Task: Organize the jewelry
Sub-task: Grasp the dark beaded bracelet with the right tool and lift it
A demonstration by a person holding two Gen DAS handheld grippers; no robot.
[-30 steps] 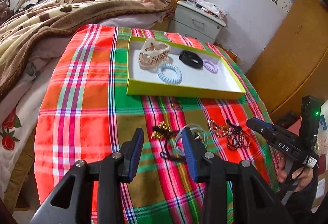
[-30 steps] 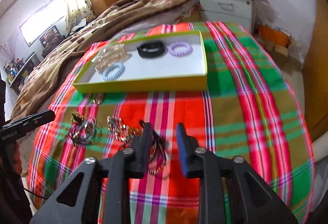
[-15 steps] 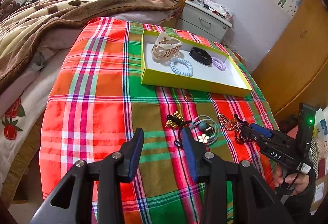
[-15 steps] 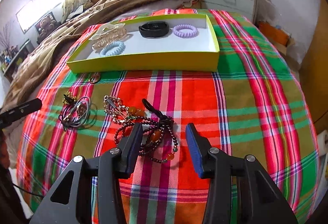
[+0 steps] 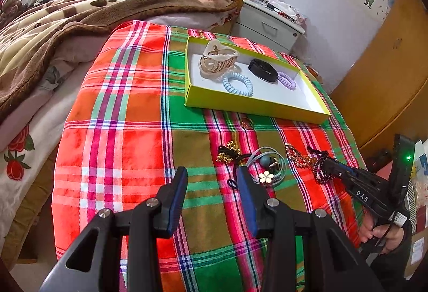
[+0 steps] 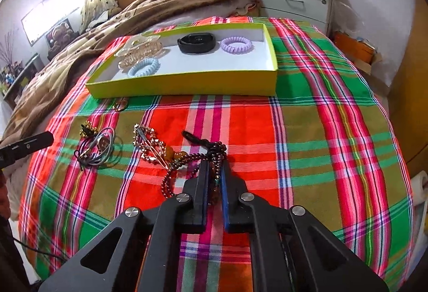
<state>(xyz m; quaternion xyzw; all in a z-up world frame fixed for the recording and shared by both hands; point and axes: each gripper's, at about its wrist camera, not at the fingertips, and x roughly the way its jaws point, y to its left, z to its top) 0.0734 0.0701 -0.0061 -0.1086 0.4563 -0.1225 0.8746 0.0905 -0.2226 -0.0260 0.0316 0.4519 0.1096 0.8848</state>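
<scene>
The right gripper is closing its jaws on the dark bead bracelet, whose strands run up between the two pads; this view shows the beads pinched there, with a loop trailing out to the left on the plaid cloth. In the left wrist view the same gripper is seen from the side, tip down in the bead pile, held by a hand at the right edge, but the gap between its jaws cannot be made out from there.

The left gripper hangs over the cloth with its jaws spread and nothing between them. Just beyond its right finger lie a tangle of cords with a white flower charm and a small gold piece. Only this view shows that charm clearly; in the right wrist view the tangle is a grey knot of cord.

The yellow-green box sits farther back on the cloth. Inside it are a cream hair claw, a pale blue coil tie, a black band and a purple coil tie. A small ring lies just in front of the box, and a gold chain piece rests beside the beads.
</scene>
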